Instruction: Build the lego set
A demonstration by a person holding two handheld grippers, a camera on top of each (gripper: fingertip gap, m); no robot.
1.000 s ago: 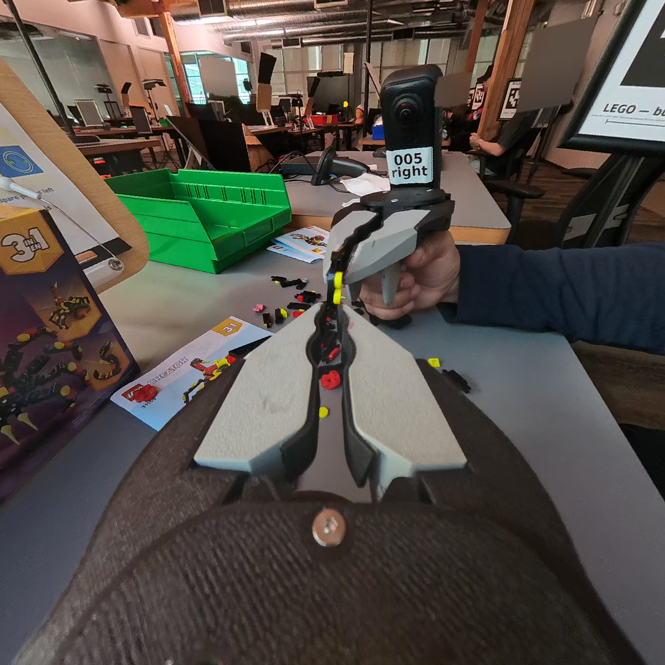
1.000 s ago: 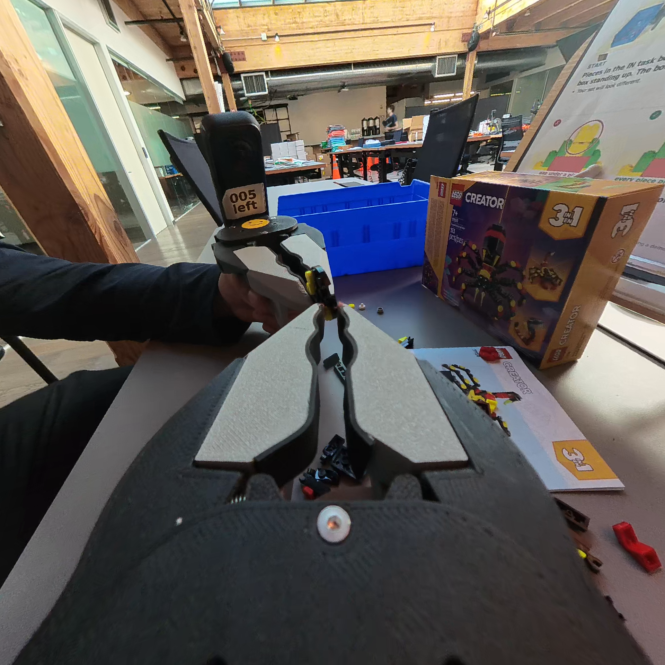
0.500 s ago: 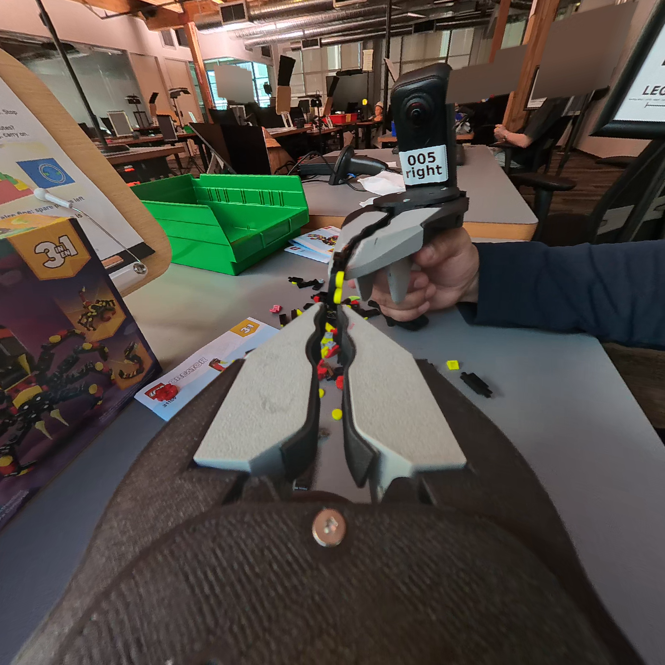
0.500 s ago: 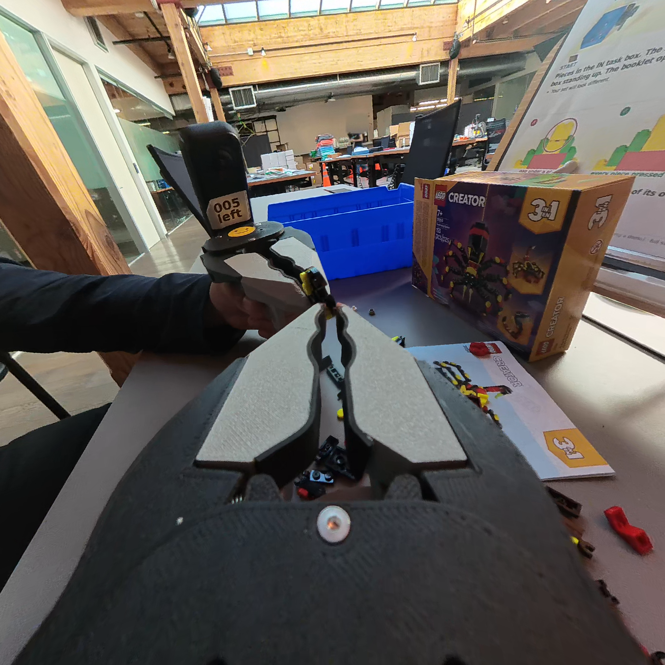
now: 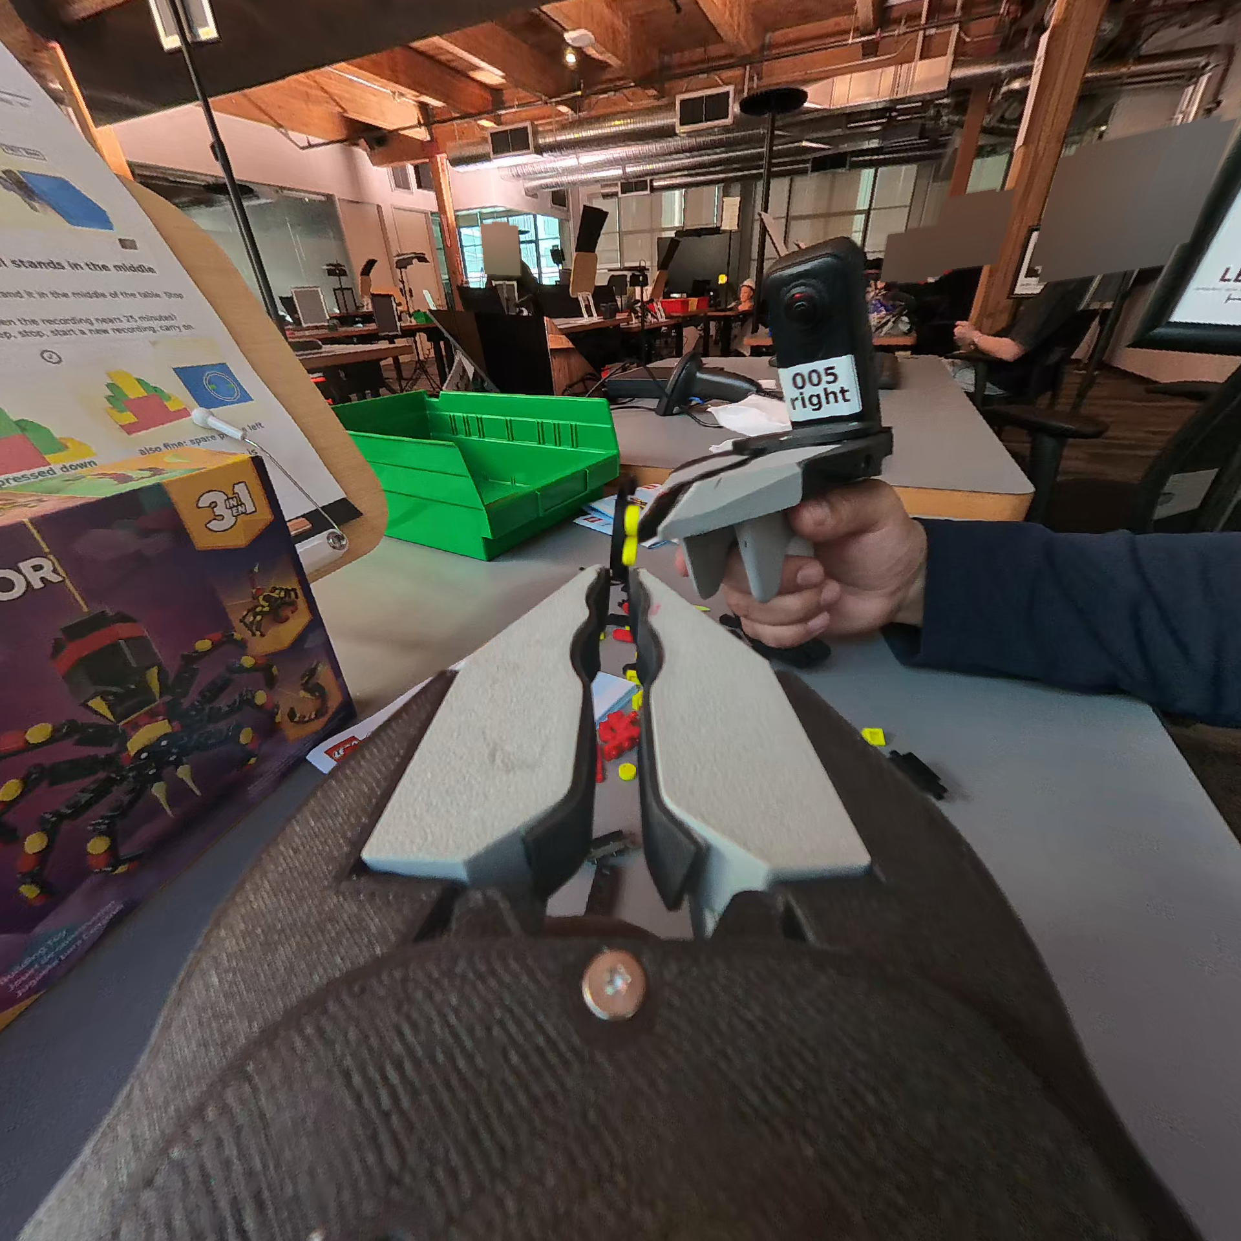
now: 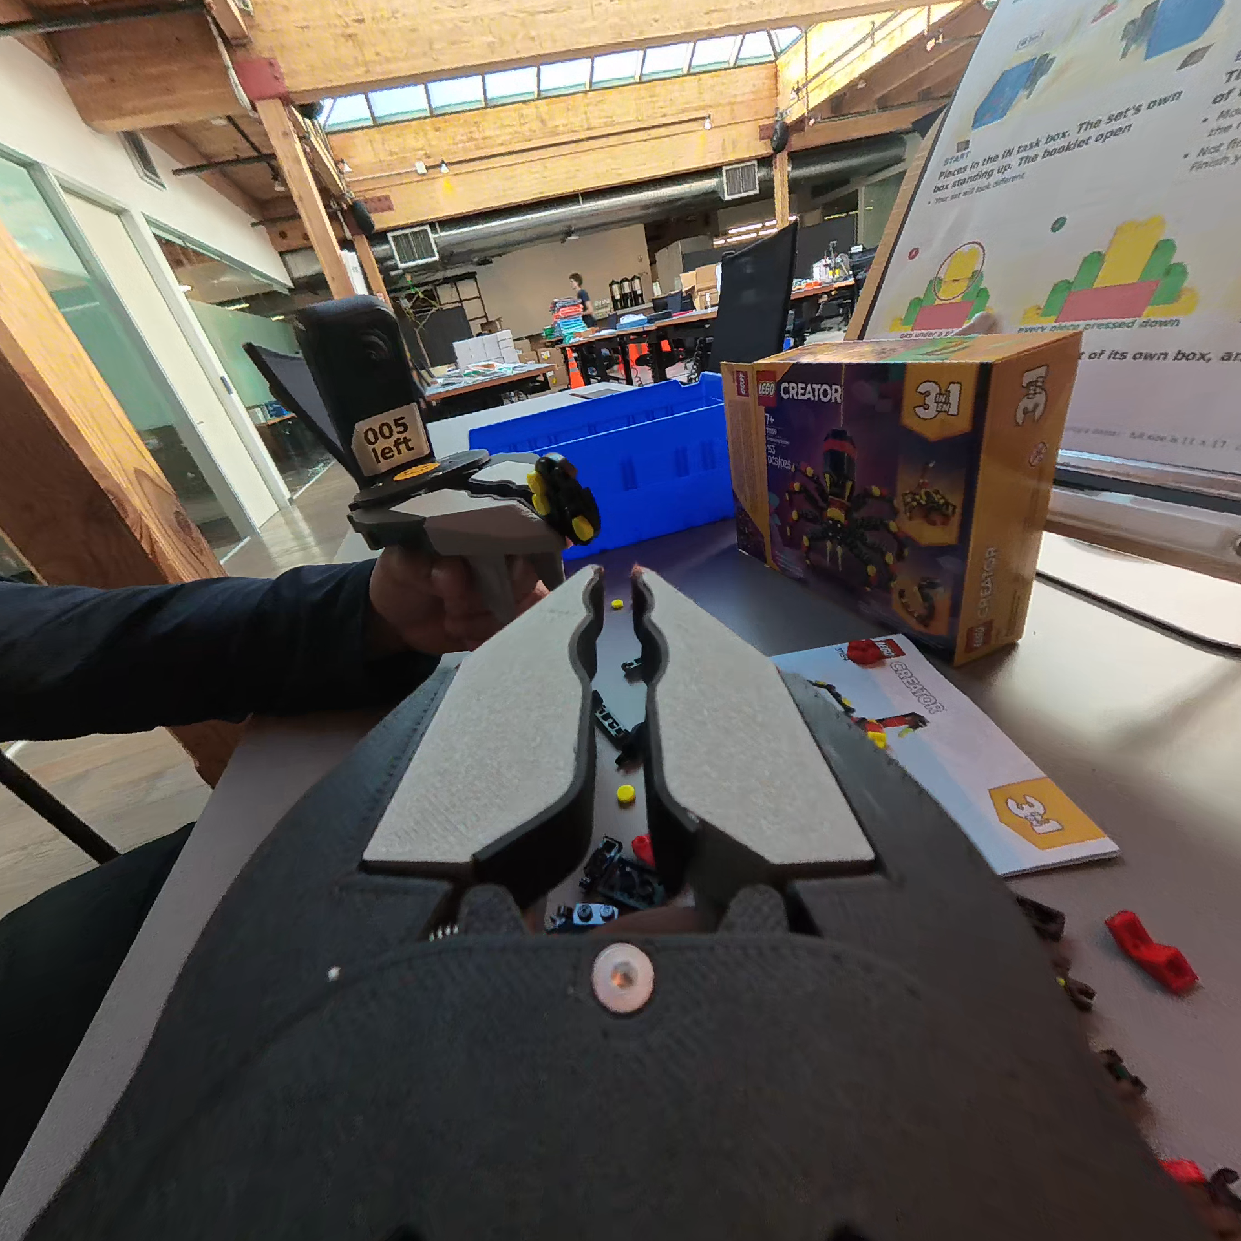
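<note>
A black-and-yellow assembly [image 6: 564, 500] is clamped in the left gripper [image 5: 619, 579], raised over the desk [image 5: 1007, 873] middle. The right gripper [image 6: 618, 577] is held slightly parted, empty, just beside it. Bricks [image 5: 618, 728] are scattered beneath.

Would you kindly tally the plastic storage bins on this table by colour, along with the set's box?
Green bin: 1
Blue bin: 1
Set box: 1
Total: 3
</note>
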